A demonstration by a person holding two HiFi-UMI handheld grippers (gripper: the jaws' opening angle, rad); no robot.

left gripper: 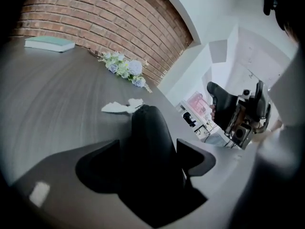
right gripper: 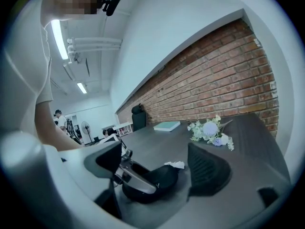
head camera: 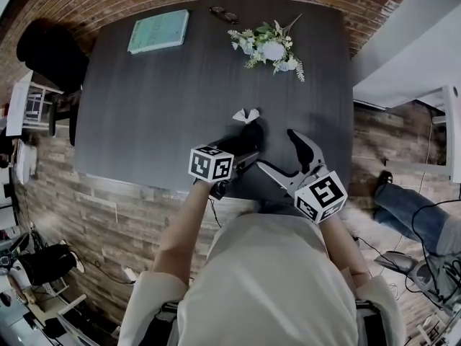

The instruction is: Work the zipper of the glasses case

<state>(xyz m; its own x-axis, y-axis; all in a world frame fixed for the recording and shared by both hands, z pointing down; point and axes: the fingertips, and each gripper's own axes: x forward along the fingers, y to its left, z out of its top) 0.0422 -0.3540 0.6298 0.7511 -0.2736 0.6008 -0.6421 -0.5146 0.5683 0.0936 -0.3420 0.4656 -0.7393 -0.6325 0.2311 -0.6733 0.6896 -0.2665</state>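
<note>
Black oval glasses case (head camera: 250, 135) held at near edge of dark grey counter (head camera: 158, 99), zipper work seemingly not yet begun.
Clamped between jaws of left gripper (left gripper: 147, 159); right gripper (head camera: 289, 163) spread, empty, just beside; zipper pull not discernible.

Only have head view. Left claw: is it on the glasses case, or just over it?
Observer: On it. In the left gripper view, the left claw has the glasses case between its jaws, with both jaws against its sides.
Operator: Right claw?
Observer: The right gripper view shows the right claw with its jaws wide apart and nothing between them. The case lies beyond them, untouched.
Operator: Case lifted?
Observer: It doesn't look lifted. In the right gripper view its underside looks to sit on the table.
</note>
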